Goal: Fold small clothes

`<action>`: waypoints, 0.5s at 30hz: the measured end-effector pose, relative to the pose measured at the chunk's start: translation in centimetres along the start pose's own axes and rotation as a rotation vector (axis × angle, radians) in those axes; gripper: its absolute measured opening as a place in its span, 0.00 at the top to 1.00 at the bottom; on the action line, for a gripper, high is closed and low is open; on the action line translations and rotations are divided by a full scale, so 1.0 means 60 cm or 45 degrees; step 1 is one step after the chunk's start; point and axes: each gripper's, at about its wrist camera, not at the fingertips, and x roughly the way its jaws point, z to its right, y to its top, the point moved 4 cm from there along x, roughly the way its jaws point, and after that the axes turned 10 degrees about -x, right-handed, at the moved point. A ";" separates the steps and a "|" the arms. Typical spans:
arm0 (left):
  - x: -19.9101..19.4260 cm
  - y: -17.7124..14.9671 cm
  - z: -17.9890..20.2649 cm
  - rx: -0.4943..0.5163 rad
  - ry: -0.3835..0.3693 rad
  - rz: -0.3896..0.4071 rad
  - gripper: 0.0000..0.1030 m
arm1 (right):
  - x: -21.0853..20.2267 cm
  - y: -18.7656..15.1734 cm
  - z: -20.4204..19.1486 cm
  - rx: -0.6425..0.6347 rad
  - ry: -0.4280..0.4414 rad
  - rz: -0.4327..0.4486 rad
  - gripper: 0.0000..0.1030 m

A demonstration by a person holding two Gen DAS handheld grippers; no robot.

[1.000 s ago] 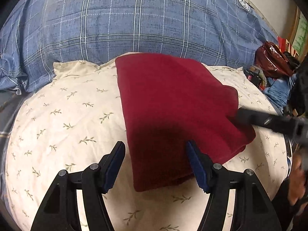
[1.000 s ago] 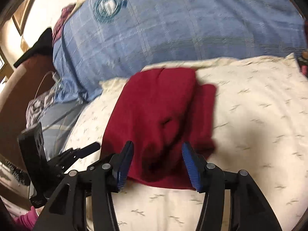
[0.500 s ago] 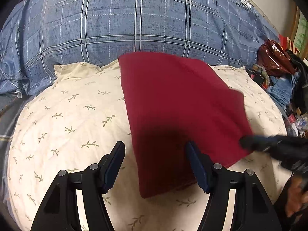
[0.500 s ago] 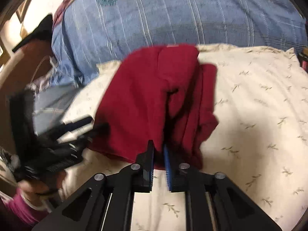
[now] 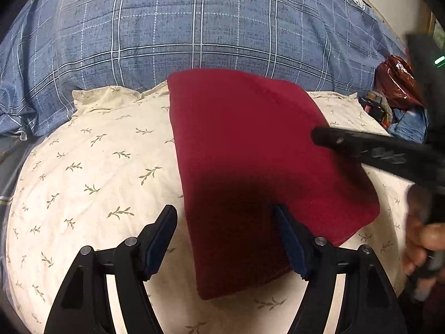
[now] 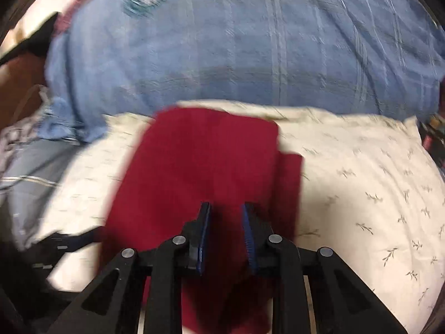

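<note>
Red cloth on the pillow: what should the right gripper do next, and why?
Probably lift the right gripper clear. Its fingers have just been opening slightly, with nothing visibly pinched between them, and the red cloth already lies folded flat on the pillow.

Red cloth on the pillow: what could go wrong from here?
The right gripper, fingers just reopened slightly, sits low over the red cloth; it could drag the folded layers apart. An under-layer already sticks out at the cloth's right edge. The soft leaf-print pillow may let the fold sag.
</note>
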 end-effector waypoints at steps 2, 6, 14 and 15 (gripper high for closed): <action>0.003 0.000 0.002 0.006 -0.003 -0.002 0.29 | -0.001 -0.007 0.012 0.028 0.026 0.017 0.80; 0.006 0.001 0.003 0.008 0.007 -0.003 0.28 | -0.023 -0.012 0.008 0.030 0.024 -0.002 0.79; 0.009 -0.003 0.007 0.001 0.023 -0.001 0.27 | -0.022 -0.035 -0.008 0.017 0.024 -0.030 0.65; 0.009 -0.004 0.008 0.001 0.025 -0.002 0.27 | -0.014 -0.040 -0.006 0.029 0.034 -0.037 0.59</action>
